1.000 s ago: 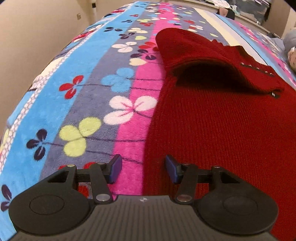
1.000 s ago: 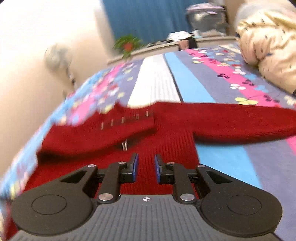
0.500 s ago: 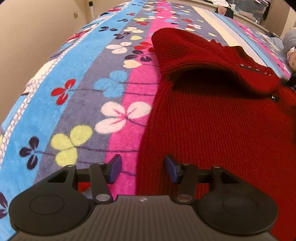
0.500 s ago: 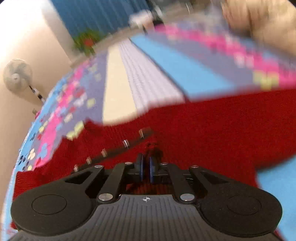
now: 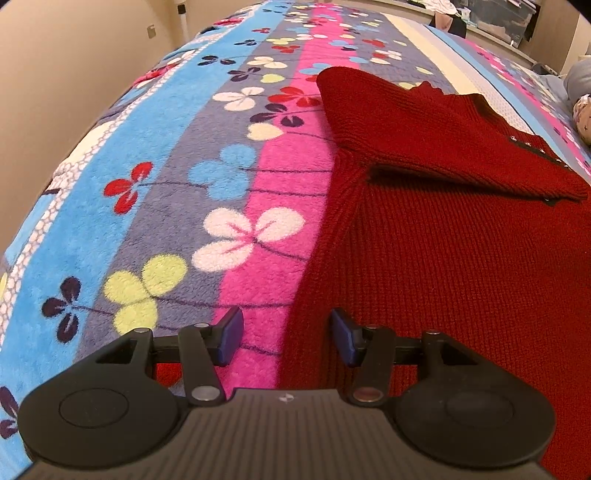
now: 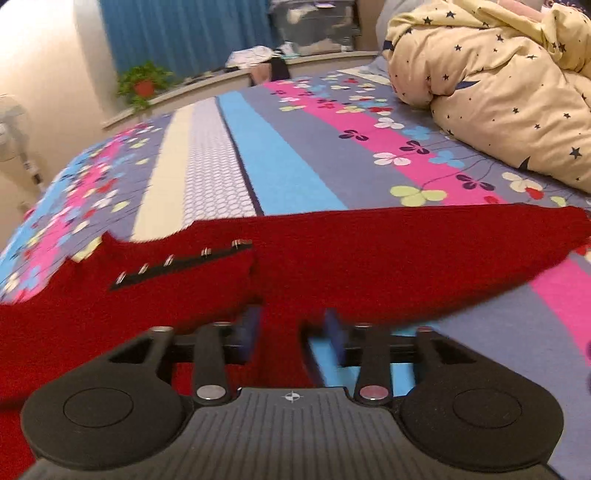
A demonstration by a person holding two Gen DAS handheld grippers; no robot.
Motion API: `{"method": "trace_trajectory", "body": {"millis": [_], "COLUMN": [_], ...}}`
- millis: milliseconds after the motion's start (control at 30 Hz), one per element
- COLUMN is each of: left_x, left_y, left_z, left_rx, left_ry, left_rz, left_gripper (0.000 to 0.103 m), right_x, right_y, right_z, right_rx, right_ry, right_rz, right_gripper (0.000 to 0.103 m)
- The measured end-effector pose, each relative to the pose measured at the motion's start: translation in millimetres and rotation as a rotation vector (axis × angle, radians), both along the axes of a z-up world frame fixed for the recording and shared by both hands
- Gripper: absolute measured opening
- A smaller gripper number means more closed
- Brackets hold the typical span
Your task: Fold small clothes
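A bed (image 5: 229, 192) fills both views, covered by a fleece blanket (image 6: 280, 162) striped in blue, grey, pink and cream and printed with clover shapes. At the far right of the right wrist view a bunched cream quilt (image 6: 491, 77) with dark stars lies on the bed. Beyond the far end of the bed hangs a blue curtain (image 6: 184, 33), and a potted plant (image 6: 142, 83) stands on the ledge in front of it.

The red sweater (image 5: 443, 266) lies spread on the blanket, taking up the right half of the left wrist view. Its left sleeve is folded in across the chest, the cuff end reaching toward the right. In the right wrist view a dark strip with a row of small metal studs (image 6: 177, 262) runs along that folded sleeve, and the other sleeve stretches out flat to the right over the pink stripe.

The left gripper (image 5: 286, 334) is low at the near left edge of the sweater with its fingers spread apart and nothing between them; one finger sits over the pink stripe, the other over the red knit. The right gripper (image 6: 290, 332) is over the near right part of the sweater, fingers likewise released and parted, somewhat blurred, with red knit showing in the gap but not clamped.
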State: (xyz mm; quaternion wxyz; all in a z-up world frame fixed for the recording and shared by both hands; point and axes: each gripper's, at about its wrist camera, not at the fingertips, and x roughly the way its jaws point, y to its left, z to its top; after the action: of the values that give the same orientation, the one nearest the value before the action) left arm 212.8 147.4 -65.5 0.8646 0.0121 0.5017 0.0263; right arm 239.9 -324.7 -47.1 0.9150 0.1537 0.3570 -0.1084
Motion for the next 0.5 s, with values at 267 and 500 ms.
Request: {"method": "trace_trajectory", "body": {"millis": [267, 500], "left_x": [-19, -61], "left_y": [-3, 1], "left_z": [2, 7], "left_rx": [0.035, 0.038], "left_ry": [-0.013, 0.006], "left_rz": [-0.017, -0.024], "left_gripper": [0.060, 0.062], "right_x": [-135, -188], "right_y": [-42, -50], "right_z": [-25, -33], "right_rx": [0.042, 0.073], "right_ry": [0.274, 0.257], "right_rz": [0.047, 0.131], "right_gripper": [0.065, 0.073]}}
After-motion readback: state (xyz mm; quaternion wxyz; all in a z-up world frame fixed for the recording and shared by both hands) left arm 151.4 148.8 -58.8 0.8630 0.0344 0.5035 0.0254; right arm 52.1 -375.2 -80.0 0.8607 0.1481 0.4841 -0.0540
